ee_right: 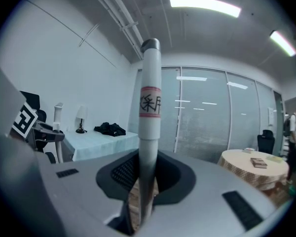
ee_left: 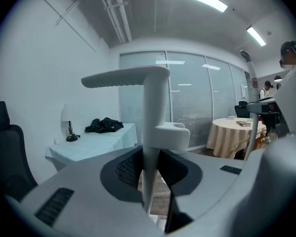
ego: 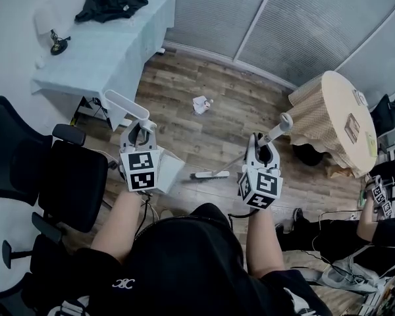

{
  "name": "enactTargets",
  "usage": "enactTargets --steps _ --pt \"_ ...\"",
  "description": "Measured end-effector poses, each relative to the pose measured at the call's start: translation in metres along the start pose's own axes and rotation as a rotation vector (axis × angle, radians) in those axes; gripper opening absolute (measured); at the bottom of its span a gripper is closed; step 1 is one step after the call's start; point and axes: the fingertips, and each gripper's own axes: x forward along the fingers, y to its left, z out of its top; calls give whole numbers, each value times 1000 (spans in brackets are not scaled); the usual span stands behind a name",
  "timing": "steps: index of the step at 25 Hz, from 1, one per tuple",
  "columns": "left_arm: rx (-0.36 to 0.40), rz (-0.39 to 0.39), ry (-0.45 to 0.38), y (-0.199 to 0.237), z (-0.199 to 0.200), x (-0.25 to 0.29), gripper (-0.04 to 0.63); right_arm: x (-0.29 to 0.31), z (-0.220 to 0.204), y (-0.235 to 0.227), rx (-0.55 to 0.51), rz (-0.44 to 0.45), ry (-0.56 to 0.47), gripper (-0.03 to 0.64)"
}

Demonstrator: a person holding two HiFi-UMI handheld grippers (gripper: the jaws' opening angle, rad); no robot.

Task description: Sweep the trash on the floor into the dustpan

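My left gripper (ego: 139, 133) fingers clamped on the dustpan handle (ee_left: 150, 112), dustpan (ego: 171, 170) hanging just below it. My right gripper (ego: 265, 150) fingers closed round the broom handle (ee_right: 149, 132), broom head (ego: 210, 174) low between both grippers. Trash (ego: 201, 104) on the wood floor (ego: 184, 78) ahead, well apart from dustpan and broom head

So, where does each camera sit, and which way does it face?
Head view: on the head, facing steeply down at the trash; forearms, left hand-held gripper and right hand-held gripper show.
Left gripper view: on that hand-held gripper, along jaws shut on the dustpan handle.
Right gripper view: likewise, jaws on the broom handle.
All share the round table.
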Motion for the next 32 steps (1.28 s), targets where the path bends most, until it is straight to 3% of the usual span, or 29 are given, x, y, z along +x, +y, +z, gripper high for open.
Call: enactTargets --steps 9,19,25,32 --pt "48 14 38 10 0 65 83 65 -19 -14 10 33 28 72" --pt "70 91 118 -7 15 159 83 164 -47 -67 15 218 82 72" --pt "91 122 130 -28 32 221 83 220 -53 -85 -40 327 103 72" --pt "115 116 106 -46 62 287 83 276 -56 -112 -83 357 111 72"
